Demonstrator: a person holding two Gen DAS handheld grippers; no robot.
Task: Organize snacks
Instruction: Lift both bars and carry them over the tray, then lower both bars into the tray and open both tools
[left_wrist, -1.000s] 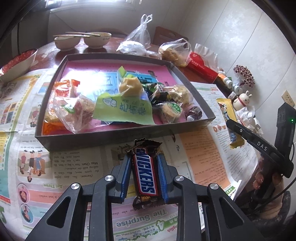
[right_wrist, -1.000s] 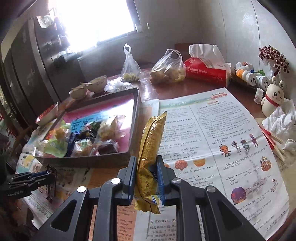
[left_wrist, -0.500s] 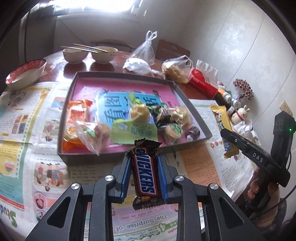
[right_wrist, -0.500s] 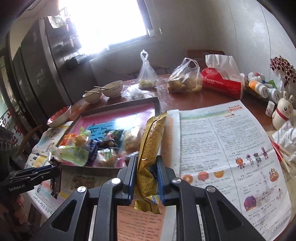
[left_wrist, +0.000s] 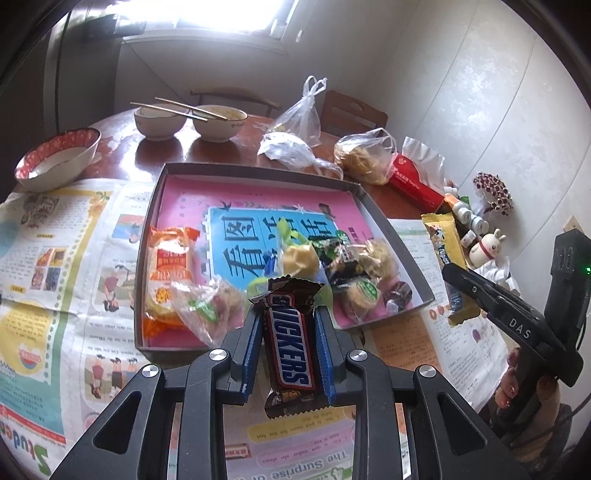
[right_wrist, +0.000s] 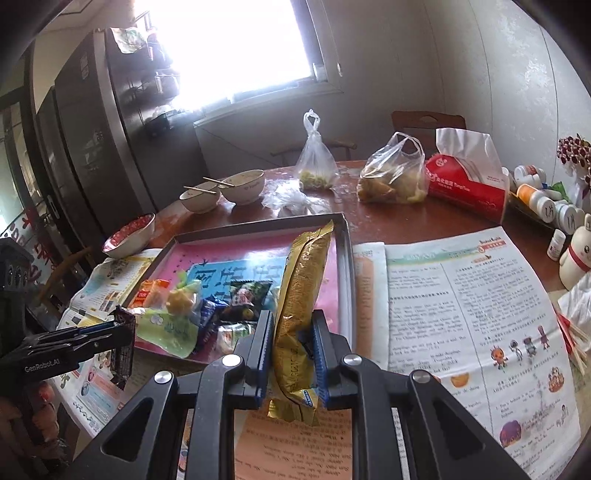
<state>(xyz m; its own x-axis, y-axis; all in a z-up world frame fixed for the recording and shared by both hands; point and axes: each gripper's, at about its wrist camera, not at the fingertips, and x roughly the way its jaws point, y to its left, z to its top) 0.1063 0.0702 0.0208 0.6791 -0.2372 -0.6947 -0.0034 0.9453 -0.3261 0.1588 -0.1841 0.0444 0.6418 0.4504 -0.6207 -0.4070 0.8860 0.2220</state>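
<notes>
Left wrist view: the left gripper (left_wrist: 289, 332) pinches a chocolate bar (left_wrist: 290, 339) and the right gripper (right_wrist: 293, 354) a gold packet (right_wrist: 301, 314), both held above the newspaper, likely bound for the snack-filled tray (left_wrist: 258, 170).

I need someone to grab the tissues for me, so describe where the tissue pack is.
Find the grey tray of snacks on the wooden table. Beyond its far right corner, by the wall, lies the tissue pack, right of a clear bag of yellowish food. It alone is red, with white tissue poking out.
</notes>
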